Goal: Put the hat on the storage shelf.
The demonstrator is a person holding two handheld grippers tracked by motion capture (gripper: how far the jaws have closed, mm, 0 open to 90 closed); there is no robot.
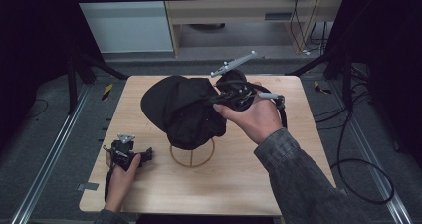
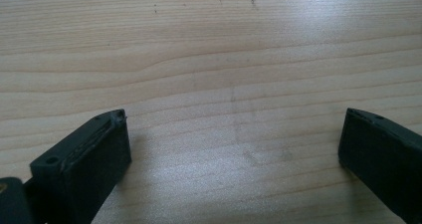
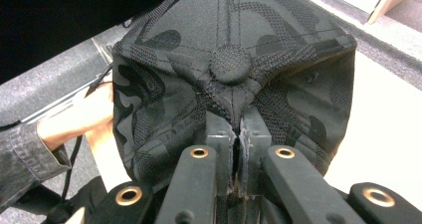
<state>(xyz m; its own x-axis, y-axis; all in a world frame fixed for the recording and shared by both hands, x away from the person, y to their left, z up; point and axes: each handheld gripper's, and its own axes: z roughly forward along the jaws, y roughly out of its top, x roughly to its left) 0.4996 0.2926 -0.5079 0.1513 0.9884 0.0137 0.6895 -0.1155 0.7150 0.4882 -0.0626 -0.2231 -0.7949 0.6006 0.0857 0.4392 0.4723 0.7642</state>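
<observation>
A black cap [image 1: 179, 109] with a dark camouflage pattern hangs over a wooden ring stand [image 1: 192, 157] in the middle of the table [image 1: 239, 179]. My right gripper [image 1: 217, 101] comes in from the cap's right side. In the right gripper view its jaws [image 3: 239, 127] are shut on a pinch of the cap's [image 3: 229, 59] fabric just below the crown button. My left gripper [image 1: 146, 155] rests low at the table's front left, held by a hand. In the left gripper view the left gripper [image 2: 234, 144] stands open over bare wood, nothing between its fingers.
The ring stand's base [image 1: 191, 163] sits under the cap, partly hidden by it. A black cable [image 1: 358, 179] loops on the floor right of the table. Dark frame posts [image 1: 72, 79] stand at both back corners, and a cabinet [image 1: 239, 15] lies beyond the far edge.
</observation>
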